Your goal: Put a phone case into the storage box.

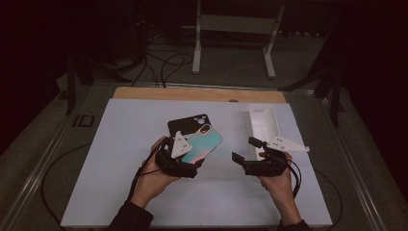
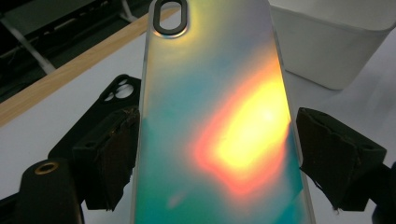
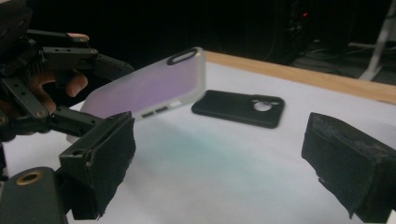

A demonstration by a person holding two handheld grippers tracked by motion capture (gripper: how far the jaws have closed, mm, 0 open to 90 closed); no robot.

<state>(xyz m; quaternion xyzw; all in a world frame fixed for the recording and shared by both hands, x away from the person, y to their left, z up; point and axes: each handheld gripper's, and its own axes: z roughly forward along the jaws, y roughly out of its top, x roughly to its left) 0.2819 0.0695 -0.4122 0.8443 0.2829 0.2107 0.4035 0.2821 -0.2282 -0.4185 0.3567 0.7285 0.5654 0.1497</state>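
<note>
While you lift it clear of the white table mat, your left gripper grasps the iridescent teal phone case, just above the matte black phone case. Your right gripper stands released, empty. No readable lettering.

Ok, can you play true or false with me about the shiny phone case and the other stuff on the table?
1. The left hand-held gripper holds the shiny rainbow phone case. True.
2. The right hand-held gripper holds the black phone case. False: its jaws stand open with nothing between them, and the black case lies flat on the table.
3. The shiny case is lifted off the table. True: the right gripper view shows it tilted in the air.
4. The white tray sits by the left hand. False: it is on the right side, near the right hand-held gripper.
</note>
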